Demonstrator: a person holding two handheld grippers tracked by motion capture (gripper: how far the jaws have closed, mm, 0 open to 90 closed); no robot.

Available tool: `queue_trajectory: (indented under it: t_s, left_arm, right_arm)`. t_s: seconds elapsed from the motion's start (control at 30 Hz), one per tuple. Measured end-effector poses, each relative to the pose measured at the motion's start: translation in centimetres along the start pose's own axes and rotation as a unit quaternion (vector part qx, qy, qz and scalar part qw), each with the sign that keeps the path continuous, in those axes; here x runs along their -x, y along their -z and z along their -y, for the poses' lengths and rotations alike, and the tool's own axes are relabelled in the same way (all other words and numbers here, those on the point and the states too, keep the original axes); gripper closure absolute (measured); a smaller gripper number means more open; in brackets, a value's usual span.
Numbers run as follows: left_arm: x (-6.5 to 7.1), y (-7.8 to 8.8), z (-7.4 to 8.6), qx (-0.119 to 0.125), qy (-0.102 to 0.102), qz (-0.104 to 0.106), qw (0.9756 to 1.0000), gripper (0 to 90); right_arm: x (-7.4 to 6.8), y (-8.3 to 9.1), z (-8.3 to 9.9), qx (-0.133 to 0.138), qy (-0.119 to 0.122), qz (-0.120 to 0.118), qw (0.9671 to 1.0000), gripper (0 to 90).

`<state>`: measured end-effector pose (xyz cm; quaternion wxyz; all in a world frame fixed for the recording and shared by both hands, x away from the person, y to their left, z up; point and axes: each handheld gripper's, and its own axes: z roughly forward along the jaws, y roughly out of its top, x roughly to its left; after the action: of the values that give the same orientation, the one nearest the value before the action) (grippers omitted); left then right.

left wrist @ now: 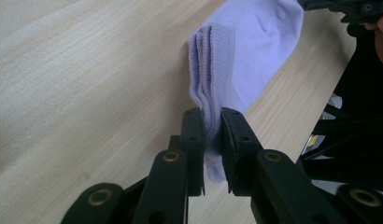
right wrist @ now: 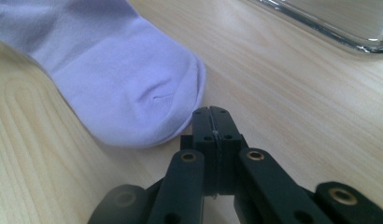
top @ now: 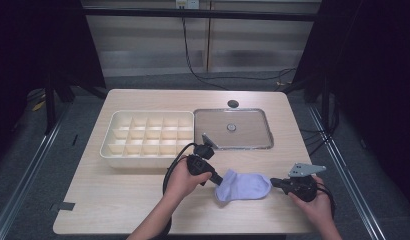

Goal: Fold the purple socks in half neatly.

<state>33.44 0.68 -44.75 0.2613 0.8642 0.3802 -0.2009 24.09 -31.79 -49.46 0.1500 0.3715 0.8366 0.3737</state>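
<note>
At the bottom of the left gripper view, the left gripper (left wrist: 212,122) has its 2 jaws pinched on the ribbed cuff end of the lavender sock (left wrist: 245,56), which lies flat on the wooden table (left wrist: 77,79) at the lower middle of the high view. The right gripper (right wrist: 211,112) sits with its jaws pressed together on nothing, tips just beside the sock's toe (right wrist: 180,88).

Risks: the left grip seems to catch only a narrow edge of the cuff, so a lift could let it slip. The empty right jaws could push the toe and bunch it. Farther up, the compartment tray (top: 148,134) and clear lid (top: 233,128) stand apart.
</note>
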Motion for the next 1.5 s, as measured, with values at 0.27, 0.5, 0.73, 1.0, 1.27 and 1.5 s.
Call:
queue_trajectory:
  t_s: [0.27,0.5,0.73,1.0,1.27,1.5]
  left_arm:
    - [0.1,0.5,0.0,0.013,0.013,0.002,0.9998,79.8]
    - [-0.1,1.3,0.0,0.017,0.01,0.007,0.9998,80.2]
    - [0.1,1.7,-0.3,0.02,0.006,-0.001,0.9998,80.1]
    - [0.6,1.3,-0.9,0.023,0.007,-0.001,0.9997,79.3]
    - [0.9,0.8,-1.3,0.011,0.005,-0.005,0.9999,79.7]
    - [1.1,0.9,-1.8,0.014,0.008,-0.007,0.9999,79.7]
  right_arm:
    - [-0.3,-0.6,-0.5,-0.005,0.011,-0.014,0.9998,90.0]
    - [-0.8,-1.0,-0.8,-0.01,0.016,-0.026,0.9995,90.0]
    - [-1.5,-1.6,-1.3,-0.014,0.024,-0.04,0.9988,90.0]
    - [-1.9,-1.9,-1.4,-0.017,0.029,-0.052,0.9981,90.0]
    - [-2.1,-2.0,-1.4,-0.018,0.025,-0.061,0.9977,90.0]
    - [-2.2,-2.4,-1.3,-0.027,0.023,-0.066,0.9972,90.0]
